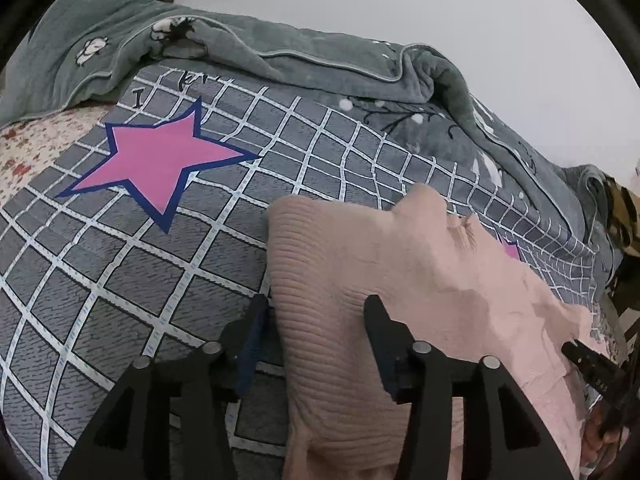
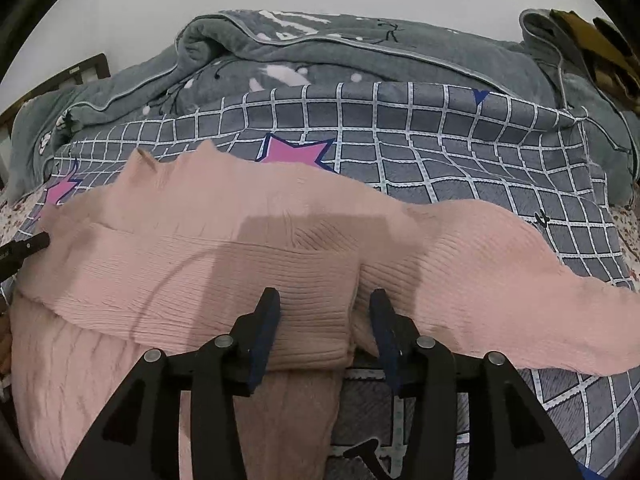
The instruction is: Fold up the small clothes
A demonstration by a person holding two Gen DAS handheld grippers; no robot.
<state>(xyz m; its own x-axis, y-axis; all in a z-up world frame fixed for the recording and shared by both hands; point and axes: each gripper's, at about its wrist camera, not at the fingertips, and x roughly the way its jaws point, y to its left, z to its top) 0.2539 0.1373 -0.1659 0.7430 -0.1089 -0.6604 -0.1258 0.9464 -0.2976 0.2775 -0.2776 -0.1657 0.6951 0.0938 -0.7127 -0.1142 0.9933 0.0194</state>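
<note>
A pink ribbed knit sweater (image 1: pixel 400 280) lies on the bed, partly folded over itself. My left gripper (image 1: pixel 316 312) is open over its left edge, with ribbed cloth lying loose between the fingers. In the right wrist view the sweater (image 2: pixel 240 240) spreads wide, one layer folded over another. My right gripper (image 2: pixel 325 306) is open too, its fingers either side of the folded edge and not pinching it. One finger of the right gripper (image 1: pixel 592 364) shows at the left wrist view's right edge. A left gripper fingertip (image 2: pixel 24 248) shows at the left of the right wrist view.
The bed cover (image 1: pixel 140 280) is grey with a white grid and pink stars (image 1: pixel 156 164). A bunched grey-green blanket (image 2: pixel 360 52) lies along the far side against a pale wall. A floral sheet (image 1: pixel 36 144) shows at the left, and brown items (image 2: pixel 592 48) lie at the far right.
</note>
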